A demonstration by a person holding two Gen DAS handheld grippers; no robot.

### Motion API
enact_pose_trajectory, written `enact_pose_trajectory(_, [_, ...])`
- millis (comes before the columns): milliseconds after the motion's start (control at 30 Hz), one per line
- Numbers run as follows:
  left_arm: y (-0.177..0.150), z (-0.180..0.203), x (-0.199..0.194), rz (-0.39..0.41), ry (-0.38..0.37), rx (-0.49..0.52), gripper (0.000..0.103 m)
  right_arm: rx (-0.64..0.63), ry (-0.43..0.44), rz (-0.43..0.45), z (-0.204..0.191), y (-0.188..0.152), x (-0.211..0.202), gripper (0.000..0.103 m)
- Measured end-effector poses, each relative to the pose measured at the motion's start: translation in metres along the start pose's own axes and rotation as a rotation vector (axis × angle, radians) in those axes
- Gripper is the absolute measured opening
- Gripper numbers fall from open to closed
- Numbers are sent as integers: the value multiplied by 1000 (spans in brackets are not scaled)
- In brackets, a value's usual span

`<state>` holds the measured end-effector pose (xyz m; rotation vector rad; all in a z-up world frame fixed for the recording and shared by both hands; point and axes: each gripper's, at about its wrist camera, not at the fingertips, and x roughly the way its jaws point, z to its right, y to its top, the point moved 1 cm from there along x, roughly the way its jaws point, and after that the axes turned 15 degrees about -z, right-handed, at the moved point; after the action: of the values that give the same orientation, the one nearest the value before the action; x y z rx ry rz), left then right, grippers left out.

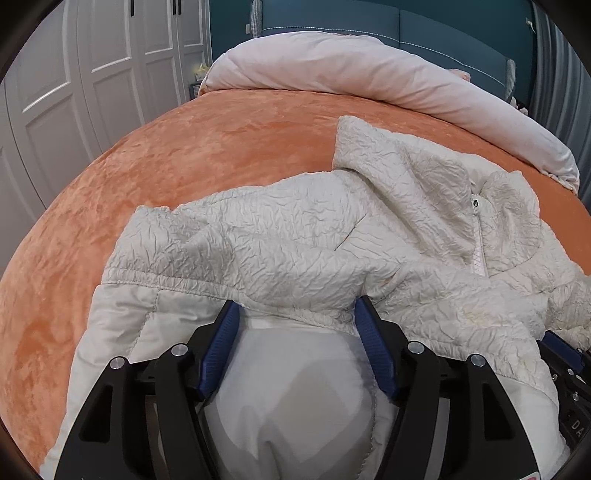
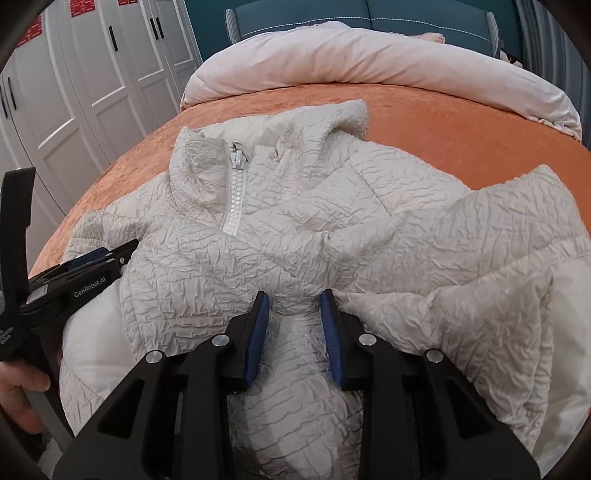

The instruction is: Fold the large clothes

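- Left wrist view: a white crinkled jacket (image 1: 303, 243) lies spread on the bed (image 1: 155, 162), which carries an orange cover.
- The jacket's hood (image 1: 373, 147) points toward the far end of the bed, and its zipper (image 1: 478, 240) runs down on the right.
- A sleeve with a gathered cuff (image 1: 147, 277) lies folded across the body, so smooth lining shows at the near left.
- The left tongs (image 1: 295, 314) stand with their blue pads (image 1: 221, 347) set apart, and a bulge of smooth white jacket fabric fills the gap between them. The pads press its sides, so the tongs are clamped on the jacket.
- A pale pink duvet (image 1: 369, 74) is rolled up along the far edge of the bed, before a teal headboard (image 1: 443, 33).
- White wardrobe doors (image 1: 92, 74) stand at the left.
- Part of the right tongs (image 1: 565, 354) shows at the right edge, against the jacket.
- Right wrist view: the jacket (image 2: 332, 221) fills the middle, with the zipper (image 2: 234, 192) up its centre and the hood (image 2: 332, 118) beyond.
- The right tongs (image 2: 295, 299) hold a ridge of crinkled fabric between their blue pads (image 2: 332, 332); they are closed on the jacket with the pads still apart.
- The left tongs (image 2: 99, 258) come in from the left, lying against the jacket's edge. A hand (image 2: 22, 391) grips their handle at the lower left.
- The duvet (image 2: 369, 59) and the doors (image 2: 92, 74) sit behind.
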<state>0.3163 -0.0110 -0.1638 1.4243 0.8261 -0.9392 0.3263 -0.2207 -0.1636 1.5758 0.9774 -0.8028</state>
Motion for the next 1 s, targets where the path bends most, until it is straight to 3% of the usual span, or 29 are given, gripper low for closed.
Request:
enact_pose_trajectory(100, [5,-5,-15,-41,-25,8,64,5,14,-42,3,5,-12,29])
enact_pose_trajectory(167, [10,-14,-34,-59,-95,-12,65,22,30,-56,1,12,-31,31])
enact_pose_trajectory(233, [22,-31,-60,6,-160,-55,73,-2,84,7,-8,31,-58,33])
enact_pose_trajectory(300, [42,-46,-67,36,-144,-88,74,-40,108,45,-25,61,-72,49])
enact_pose_trajectory(333, [50,-51,-63,30,-137,-97,74,-60,122,27,-34,78,-70,52])
enact_pose_trajectory(400, [64,-61,-41,-6,-82,-119,73,-76,160,-3,-51,114,-54,53])
enact_pose_trajectory(500, [65,-73,4,-101,-37,-142,72,-69,98,-73,-71,158,-4,54])
enact_pose_trajectory(600, [54,-68,19,-68,30,-97,72,-78,56,-157,-85,176,42,55])
enact_pose_trajectory(633, [51,-66,21,-53,46,-90,72,-78,52,-176,-90,177,54,52])
enact_pose_trajectory(667, [49,-65,23,-42,58,-87,72,-88,55,-197,-95,179,65,22])
enact_pose_trajectory(700, [46,-65,24,-30,65,-88,72,-108,81,-208,-99,181,70,9])
enact_pose_trajectory(767, [44,-69,27,-20,57,-102,73,-91,93,-157,-93,186,63,5])
enact_pose_trajectory(833, [43,-71,29,-13,45,-108,74,47,183,-108,-54,190,63,1])
enact_pose_trajectory(900, [42,-69,32,-15,56,-105,74,207,44,-104,-12,182,77,0])
enact_pose_trajectory(967, [42,-67,31,-17,63,-101,75,394,212,-88,31,176,69,0])
enact_pose_trajectory(1000, [42,-67,31,-17,60,-102,75,404,222,-20,38,174,46,0])
